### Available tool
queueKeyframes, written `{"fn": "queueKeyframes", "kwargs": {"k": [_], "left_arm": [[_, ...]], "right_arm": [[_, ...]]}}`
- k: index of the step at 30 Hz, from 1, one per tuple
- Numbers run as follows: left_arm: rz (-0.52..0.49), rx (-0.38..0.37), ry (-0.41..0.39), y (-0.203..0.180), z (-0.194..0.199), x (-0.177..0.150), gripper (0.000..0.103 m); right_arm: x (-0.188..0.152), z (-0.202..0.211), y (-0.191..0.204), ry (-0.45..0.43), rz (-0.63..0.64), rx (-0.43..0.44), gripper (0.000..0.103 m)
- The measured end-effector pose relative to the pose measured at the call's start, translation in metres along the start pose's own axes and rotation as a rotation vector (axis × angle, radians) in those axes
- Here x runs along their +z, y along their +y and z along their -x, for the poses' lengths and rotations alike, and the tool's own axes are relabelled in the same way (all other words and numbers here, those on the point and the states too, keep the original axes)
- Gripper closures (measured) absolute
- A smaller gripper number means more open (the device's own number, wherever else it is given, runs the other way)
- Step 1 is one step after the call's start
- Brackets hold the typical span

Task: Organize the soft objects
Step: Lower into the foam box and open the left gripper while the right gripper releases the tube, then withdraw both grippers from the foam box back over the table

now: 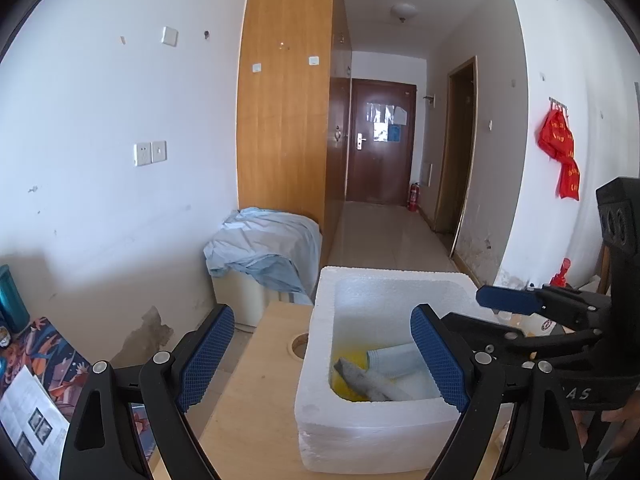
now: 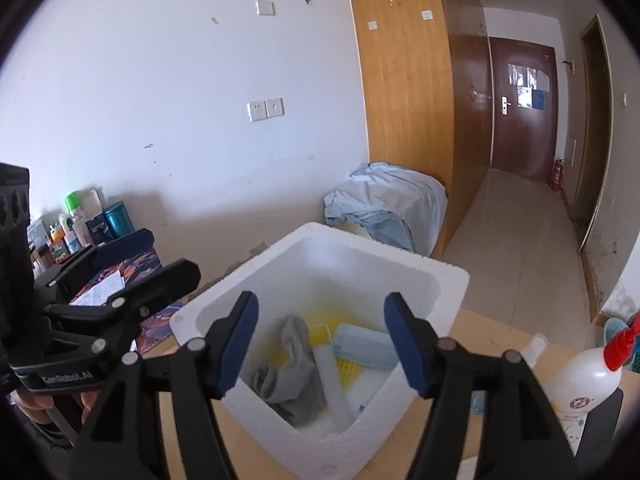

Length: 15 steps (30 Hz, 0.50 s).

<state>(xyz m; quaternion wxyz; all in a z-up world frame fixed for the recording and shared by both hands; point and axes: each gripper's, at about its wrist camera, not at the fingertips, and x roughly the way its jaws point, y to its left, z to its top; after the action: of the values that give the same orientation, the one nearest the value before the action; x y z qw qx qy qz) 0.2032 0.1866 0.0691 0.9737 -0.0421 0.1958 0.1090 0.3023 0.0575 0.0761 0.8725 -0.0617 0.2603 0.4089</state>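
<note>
White-painted walls, a tall honey-coloured wooden wardrobe [image 1: 286, 92] and a tiled corridor ending at a dark brown door [image 1: 380, 140] frame the scene. Nearest the cameras stands a pale wooden table [image 1: 248, 392], and on it a white, thick-walled polystyrene box [image 2: 436, 276], open at the top.

Inside the box lie the soft things: a crumpled grey sock [image 2: 296, 368] toward the box's left wall in the right wrist view, a pale blue rolled cloth [image 2: 366, 346] toward the far right, and a white tube-like roll [image 2: 334, 384] between them, all resting on a yellow textured mat [image 2: 346, 372] at the bottom. The sock touches the white roll.

The left gripper [image 1: 322, 356] hangs over the box's left rim with its blue-padded fingers [image 1: 206, 356] spread wide, nothing between them; one finger is over the bare tabletop, the other over the box interior. The right gripper [image 2: 322, 342] hovers above the near corner of the box, jaws likewise wide apart and empty.

Free room lies over the box mouth. A round roll of beige tape [image 1: 299, 345] sits just beside the box's left wall, and a white plastic spray bottle with a red trigger [image 2: 588, 376] stands near its right side. Beyond the table's far edge sits a low cabinet draped with a light blue sheet [image 1: 264, 250].
</note>
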Motion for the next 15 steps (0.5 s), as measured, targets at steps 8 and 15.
{"fn": "queueKeyframes", "kwargs": {"k": [8,15], "left_arm": [[0.011,0.002,0.0,0.005,0.003,0.0,0.013],[0.005,0.002,0.0,0.003,0.005,0.0,0.013]], "right_arm": [[0.001,-0.003,0.003,0.008,-0.008,-0.033,0.032],[-0.002,0.009,0.006,-0.006,0.0,-0.085,0.024]]}}
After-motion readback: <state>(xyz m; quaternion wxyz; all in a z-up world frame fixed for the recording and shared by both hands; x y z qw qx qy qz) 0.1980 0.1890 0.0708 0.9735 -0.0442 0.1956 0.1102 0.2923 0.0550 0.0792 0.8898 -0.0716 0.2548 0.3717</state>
